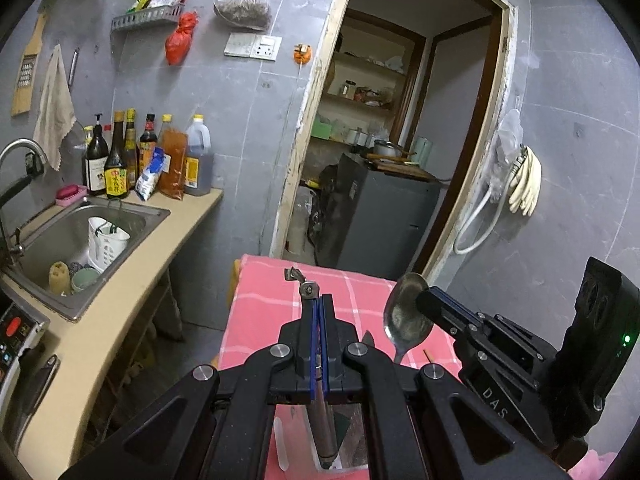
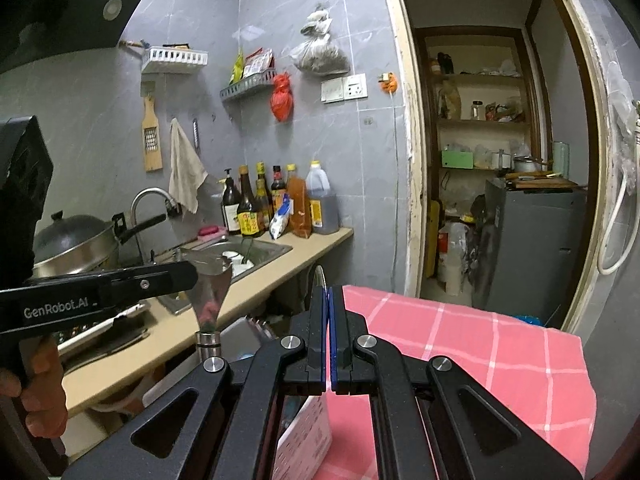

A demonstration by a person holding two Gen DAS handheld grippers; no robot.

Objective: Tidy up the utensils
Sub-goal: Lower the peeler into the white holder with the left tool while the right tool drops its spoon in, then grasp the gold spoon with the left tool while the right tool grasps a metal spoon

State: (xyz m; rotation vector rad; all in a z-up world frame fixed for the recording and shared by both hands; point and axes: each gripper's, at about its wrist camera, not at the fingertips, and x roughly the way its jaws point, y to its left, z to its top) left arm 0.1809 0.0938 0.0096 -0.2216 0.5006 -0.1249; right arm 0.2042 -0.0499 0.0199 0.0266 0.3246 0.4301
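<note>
In the left wrist view my left gripper [image 1: 318, 300] is shut on a metal peeler-like utensil [image 1: 304, 286]. Its head sticks out past the fingertips and its handle hangs below them. The right wrist view shows the same utensil [image 2: 212, 296] as a flared shiny head in my left gripper [image 2: 188, 276]. My right gripper [image 1: 426, 298] is shut on a metal spoon [image 1: 404, 314], bowl up and handle pointing down. From its own camera my right gripper [image 2: 330, 298] shows only the spoon's thin edge [image 2: 320, 276]. Both hover over a table with a pink checked cloth [image 1: 268, 304].
A clear container [image 1: 348, 440] and a white boxed item [image 2: 308, 436] lie under the grippers. To the left are a counter [image 1: 132, 280], a sink [image 1: 64, 232] with a white basket [image 1: 106, 240], sauce bottles [image 1: 148, 152] and a lidded wok [image 2: 76, 240]. Beyond is a doorway with a grey cabinet [image 1: 380, 216]. A person's hand [image 2: 40, 380] grips the left handle.
</note>
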